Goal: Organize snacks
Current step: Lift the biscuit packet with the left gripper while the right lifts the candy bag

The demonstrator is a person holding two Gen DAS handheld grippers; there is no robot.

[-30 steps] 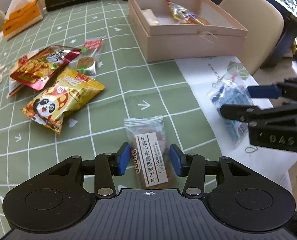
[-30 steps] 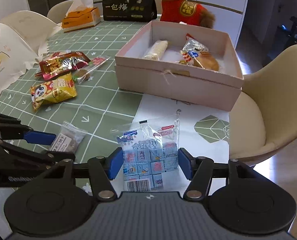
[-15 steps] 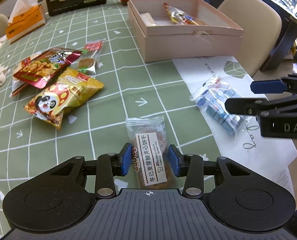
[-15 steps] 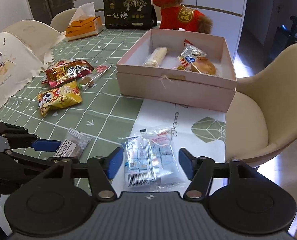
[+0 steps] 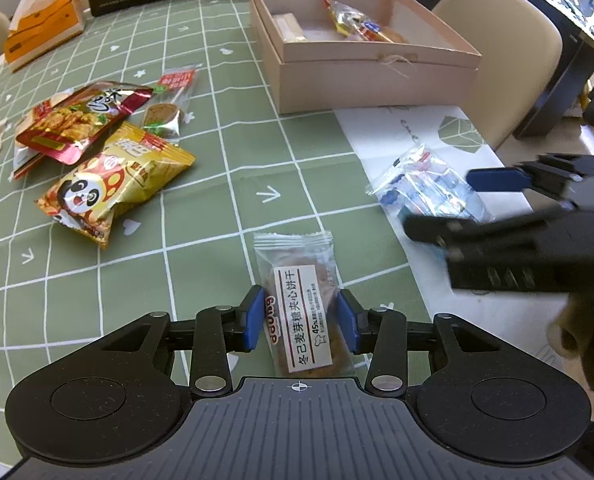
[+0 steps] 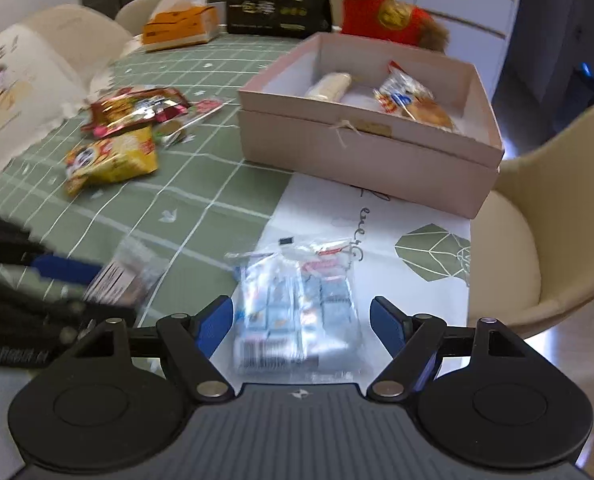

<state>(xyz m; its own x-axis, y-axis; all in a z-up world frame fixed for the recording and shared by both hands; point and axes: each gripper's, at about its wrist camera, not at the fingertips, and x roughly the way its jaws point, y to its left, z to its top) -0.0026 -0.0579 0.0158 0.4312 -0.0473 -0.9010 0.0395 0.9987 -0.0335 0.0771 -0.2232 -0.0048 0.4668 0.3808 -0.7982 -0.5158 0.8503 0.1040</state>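
Left wrist view: left gripper (image 5: pixel 300 323) low centre of frame, jaws narrow, straddling the biscuit pack (image 5: pixel 303 308). Jaws opening slightly. Pads sit right at the wrapper's edges; can't tell if they actually pinch it, and the pack looks flat on the table (image 5: pixel 225 152). Box (image 5: pixel 371 76) upper centre, open, a few snacks already inside. Panda bag (image 5: pixel 115 184), red bag (image 5: pixel 77 120) and a small clear pack (image 5: pixel 169 106) loose at left.

Right wrist view: right gripper (image 6: pixel 299 322) low centre, jaws wide and opening, blue candy bag (image 6: pixel 297 308) between them, clear gaps both sides, so not gripped. Bag lies on the white mat (image 6: pixel 377 216). Frame is blurred. Box (image 6: pixel 371 152) upper right.

Risks, my read:
- Biscuit wrapper is slick and thin; pads catching only the film edge would let it slide out on lift.
- Candy bag is floppy and loosely filled; a close on the near end could leave it sagging and snag the box wall.
- Both grippers sit near each other; lifting toward the box together could clash.
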